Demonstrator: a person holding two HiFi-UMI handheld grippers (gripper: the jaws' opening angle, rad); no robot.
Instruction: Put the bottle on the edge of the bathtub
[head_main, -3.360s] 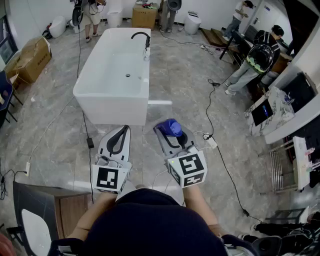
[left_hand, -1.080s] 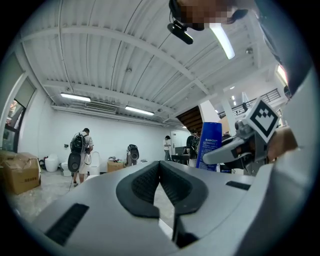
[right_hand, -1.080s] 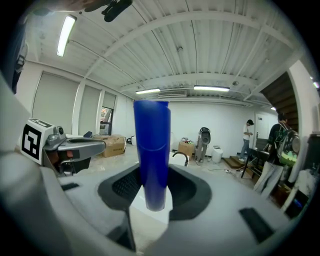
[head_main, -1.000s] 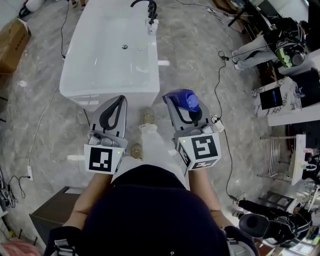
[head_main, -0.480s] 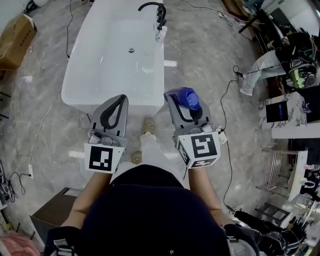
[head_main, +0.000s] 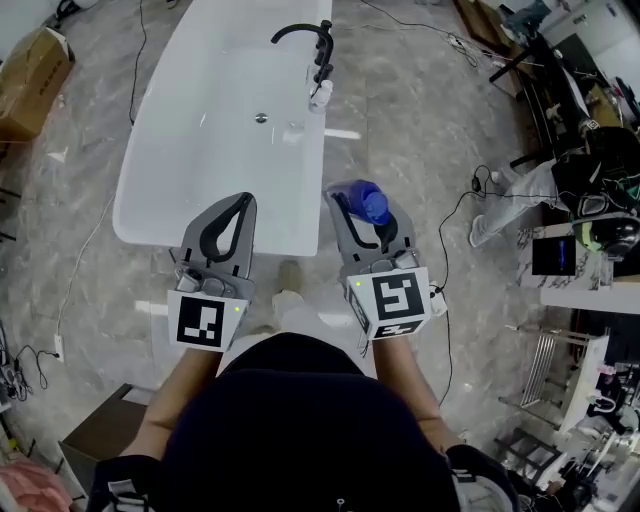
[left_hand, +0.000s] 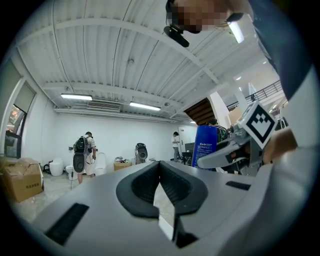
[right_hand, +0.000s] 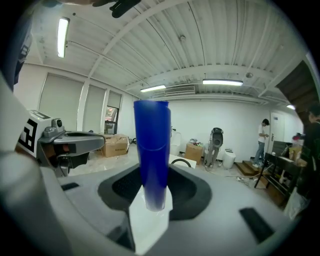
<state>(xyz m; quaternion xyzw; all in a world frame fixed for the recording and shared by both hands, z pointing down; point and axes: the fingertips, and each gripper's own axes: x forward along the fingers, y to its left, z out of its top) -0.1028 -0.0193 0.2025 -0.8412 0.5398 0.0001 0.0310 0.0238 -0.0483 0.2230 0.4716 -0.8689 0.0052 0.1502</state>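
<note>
The blue bottle (head_main: 374, 206) stands upright between the jaws of my right gripper (head_main: 364, 198), which is shut on it. In the right gripper view the bottle (right_hand: 151, 150) rises straight up from the pads. The white bathtub (head_main: 307, 190) lies just ahead, and its near end is under both grippers' tips. My left gripper (head_main: 241, 199) is shut and empty, level with the right one and over the tub's near rim. From the left gripper view, the bottle (left_hand: 204, 143) shows to the right.
A black faucet (head_main: 304, 35) and a small clear bottle (head_main: 318, 93) are on the tub's far right rim. Cables (head_main: 449, 262) run across the marble floor to the right. A cardboard box (head_main: 36, 62) is at far left, and people and desks at far right.
I have come closer to the bathtub, so both grippers now reach over its near end. The bottle stays gripped in the right gripper, and the left stays shut.
</note>
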